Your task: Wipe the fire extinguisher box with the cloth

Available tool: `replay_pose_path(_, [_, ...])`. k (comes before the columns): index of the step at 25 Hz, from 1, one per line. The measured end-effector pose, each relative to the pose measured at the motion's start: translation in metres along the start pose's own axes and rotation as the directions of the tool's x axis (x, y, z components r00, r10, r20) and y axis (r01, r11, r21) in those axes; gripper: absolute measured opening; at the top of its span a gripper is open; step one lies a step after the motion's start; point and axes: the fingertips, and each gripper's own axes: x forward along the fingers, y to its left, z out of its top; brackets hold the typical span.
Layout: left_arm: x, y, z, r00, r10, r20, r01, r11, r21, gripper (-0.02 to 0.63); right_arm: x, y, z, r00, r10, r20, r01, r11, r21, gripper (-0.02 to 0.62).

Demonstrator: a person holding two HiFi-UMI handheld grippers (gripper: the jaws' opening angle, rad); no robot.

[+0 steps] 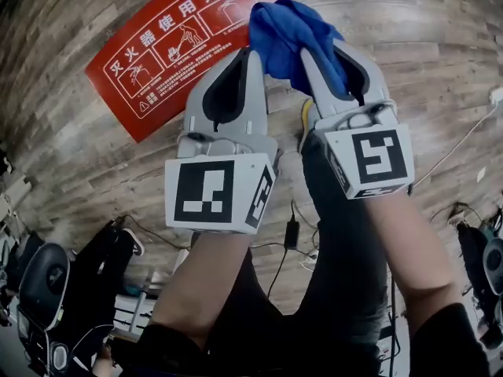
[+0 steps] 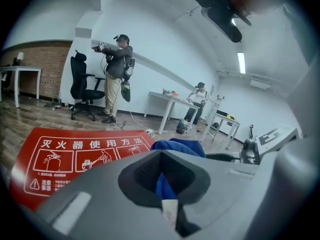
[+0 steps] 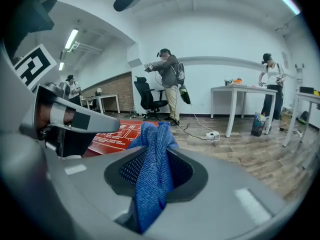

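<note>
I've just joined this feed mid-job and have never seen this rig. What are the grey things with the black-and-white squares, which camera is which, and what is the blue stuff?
There is no robot here. A person holds a grey two-finger tool in each hand, and the marker cubes are part of the tools. The head view looks down from the person's head, with the left gripper on the left and the right gripper on the right. The two gripper views ride on the tools and look along their fingers. Both grippers pinch one blue cloth. On the wooden floor lies the red fire extinguisher box, printed with white instructions.
</note>
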Motion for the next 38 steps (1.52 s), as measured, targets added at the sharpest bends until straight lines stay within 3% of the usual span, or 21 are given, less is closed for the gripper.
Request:
replay_pose_path(7, [-0.014,0.0,-0.048,0.989,-0.011,0.146,0.004,0.999,0.048,0.0,-0.004,0.021,-0.033,0.987,0.044,0.151,-0.033,0.997,-0.077,0.112])
replay_pose_path(10, [-0.006,-0.006,-0.08,0.989,-0.01,0.15,0.002,0.999,0.049,0.0,-0.005,0.022,-0.059,0.983,0.084,0.163,-0.07,0.994,-0.087,0.112])
replay_pose_path(14, [0.013,-0.015,-0.127,0.992,-0.058,0.11,0.047,0.993,0.108,0.0,0.005,0.018,-0.104,0.979,0.134,0.151,-0.113,0.983,-0.141,0.112])
replay_pose_path(22, [0.069,0.001,-0.188,0.982,-0.068,0.175,0.041,0.987,0.154,0.0,0.062,0.003,-0.179,0.968,0.18,0.173,-0.152,0.975,-0.164,0.112])
replay_pose_path(26, [0.088,0.009,-0.241,0.991,-0.06,0.117,0.037,0.982,0.186,0.0,0.086,0.003,-0.222,0.955,0.246,0.165,-0.215,0.958,-0.188,0.112])
replay_pose_path(30, [0.103,0.033,-0.281,0.993,0.002,0.118,-0.018,0.99,0.137,0.0,0.114,-0.001,-0.269,0.951,0.274,0.142,-0.248,0.953,-0.177,0.112])
replay_pose_path(38, [0.118,0.09,-0.372,0.995,0.098,-0.015,-0.096,0.989,0.111,0.0,0.168,0.009,-0.346,0.946,0.314,0.082,-0.295,0.937,-0.19,0.112])
